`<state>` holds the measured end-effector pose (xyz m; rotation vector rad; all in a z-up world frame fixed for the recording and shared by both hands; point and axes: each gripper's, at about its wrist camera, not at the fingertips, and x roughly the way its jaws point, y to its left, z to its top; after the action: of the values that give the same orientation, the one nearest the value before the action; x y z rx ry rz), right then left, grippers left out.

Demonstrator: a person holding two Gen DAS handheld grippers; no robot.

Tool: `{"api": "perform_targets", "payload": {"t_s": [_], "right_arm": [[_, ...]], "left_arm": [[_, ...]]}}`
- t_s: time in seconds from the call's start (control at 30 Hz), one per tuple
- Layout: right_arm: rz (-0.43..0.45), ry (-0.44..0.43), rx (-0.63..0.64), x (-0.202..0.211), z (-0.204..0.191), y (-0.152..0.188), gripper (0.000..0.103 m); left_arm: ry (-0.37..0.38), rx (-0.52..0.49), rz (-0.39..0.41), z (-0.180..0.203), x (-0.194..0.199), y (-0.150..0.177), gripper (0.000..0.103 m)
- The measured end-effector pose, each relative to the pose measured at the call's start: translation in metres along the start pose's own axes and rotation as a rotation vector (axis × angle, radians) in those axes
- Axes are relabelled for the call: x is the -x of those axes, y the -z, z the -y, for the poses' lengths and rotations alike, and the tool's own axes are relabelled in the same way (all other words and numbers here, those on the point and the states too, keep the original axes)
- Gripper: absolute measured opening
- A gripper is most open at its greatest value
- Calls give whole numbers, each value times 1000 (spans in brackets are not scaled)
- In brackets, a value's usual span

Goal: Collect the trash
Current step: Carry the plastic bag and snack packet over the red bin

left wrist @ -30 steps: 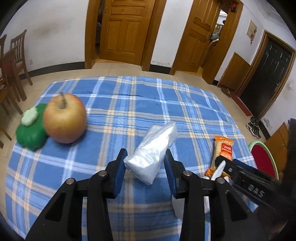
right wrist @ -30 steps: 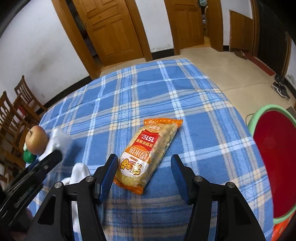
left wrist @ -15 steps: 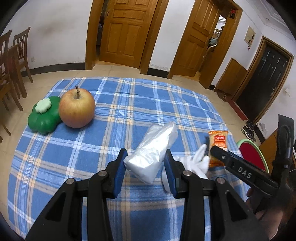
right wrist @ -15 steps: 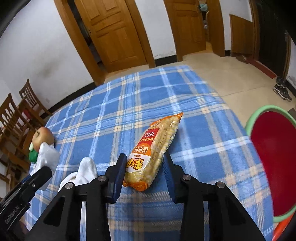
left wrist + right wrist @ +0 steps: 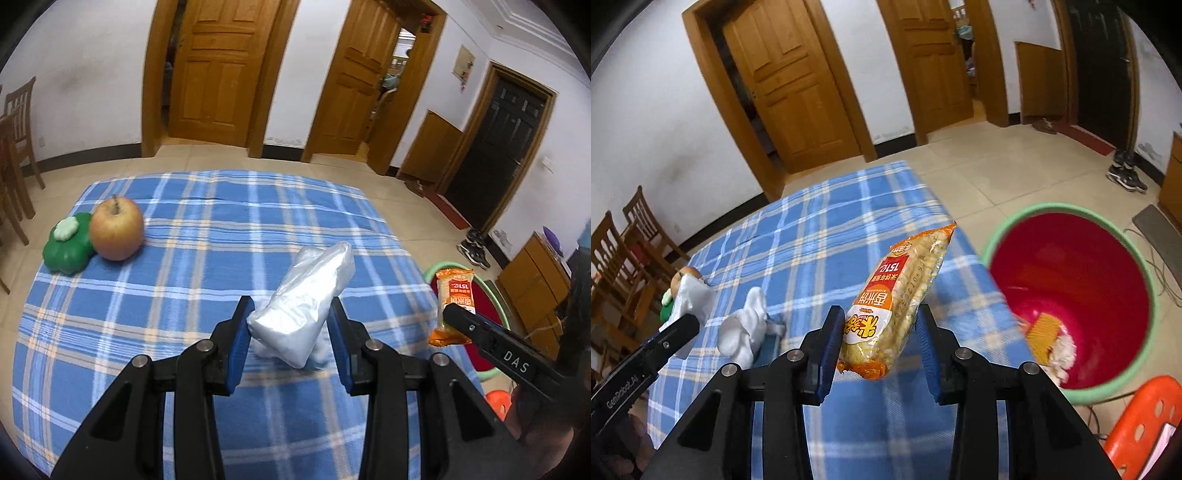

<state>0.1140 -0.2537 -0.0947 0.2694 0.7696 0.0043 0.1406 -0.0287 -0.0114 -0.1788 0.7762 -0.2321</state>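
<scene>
My left gripper (image 5: 290, 332) is shut on a crumpled clear plastic bag (image 5: 310, 295) and holds it above the blue plaid table (image 5: 221, 221). My right gripper (image 5: 879, 332) is shut on an orange snack packet (image 5: 897, 291), which hangs in the air over the table's right edge. The same packet (image 5: 452, 295) shows at the right of the left wrist view. Beside the table stands a bin with a green rim (image 5: 1056, 207) and a red liner, with some trash (image 5: 1049, 332) at its bottom. A white crumpled tissue (image 5: 746, 325) lies on the cloth.
An apple (image 5: 116, 229) and a green toy (image 5: 68, 247) sit at the table's far left. An orange stool (image 5: 1145, 417) stands next to the bin. Wooden chairs (image 5: 624, 258) are on the left, shoes (image 5: 1126, 173) on the floor, doors behind.
My right gripper closed on the snack packet, lifted it off the table and carried it right, nearer the bin. My left gripper rose and drew back with the plastic bag.
</scene>
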Motion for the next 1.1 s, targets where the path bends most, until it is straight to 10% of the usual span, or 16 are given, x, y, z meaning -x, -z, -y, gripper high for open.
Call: {"api": "perform_targets", "payload": {"t_s": [1.1], "right_arm": [[59,82,-265,50,147,28,40]], "left_arm": [[113,-261,-109,159,-46,23,40]]}}
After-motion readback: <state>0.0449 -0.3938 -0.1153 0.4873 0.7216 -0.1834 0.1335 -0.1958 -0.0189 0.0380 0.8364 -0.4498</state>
